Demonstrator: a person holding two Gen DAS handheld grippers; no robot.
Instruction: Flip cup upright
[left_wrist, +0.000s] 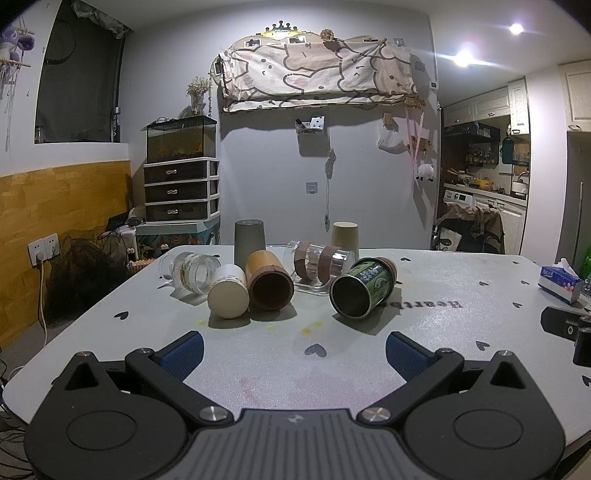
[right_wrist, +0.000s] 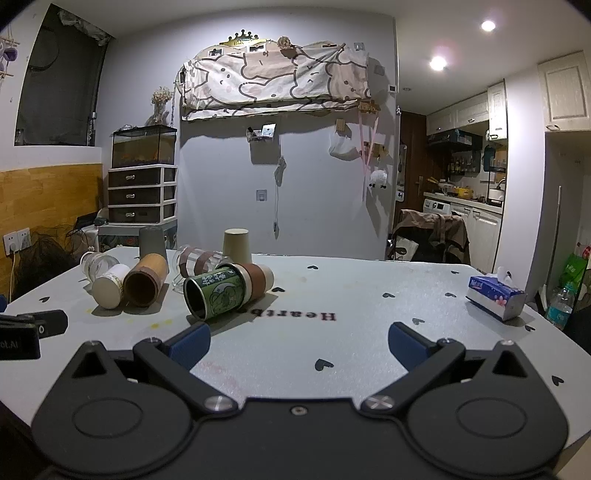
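Note:
Several cups lie on their sides on the grey table (left_wrist: 424, 332): a green metal cup (left_wrist: 364, 288) (right_wrist: 214, 293) with its mouth toward me, a wooden-brown cup (left_wrist: 269, 285) (right_wrist: 144, 284), a white cup (left_wrist: 229, 291) (right_wrist: 109, 286), a clear jar (left_wrist: 190, 271) (right_wrist: 95, 264) and a clear glass with brown bands (left_wrist: 319, 262) (right_wrist: 194, 263). A grey cup (left_wrist: 250, 238) (right_wrist: 152, 240) and a beige paper cup (left_wrist: 345, 236) (right_wrist: 236, 245) stand upside down behind them. My left gripper (left_wrist: 294, 352) is open and empty, just short of the cups. My right gripper (right_wrist: 299, 345) is open and empty, right of the green cup.
A tissue box (right_wrist: 496, 297) (left_wrist: 559, 282) lies at the table's right side. A water bottle (right_wrist: 561, 306) stands past the right edge. The right gripper's body (left_wrist: 569, 330) shows at the left wrist view's right edge. A drawer unit with a fish tank (left_wrist: 181, 173) stands behind the table.

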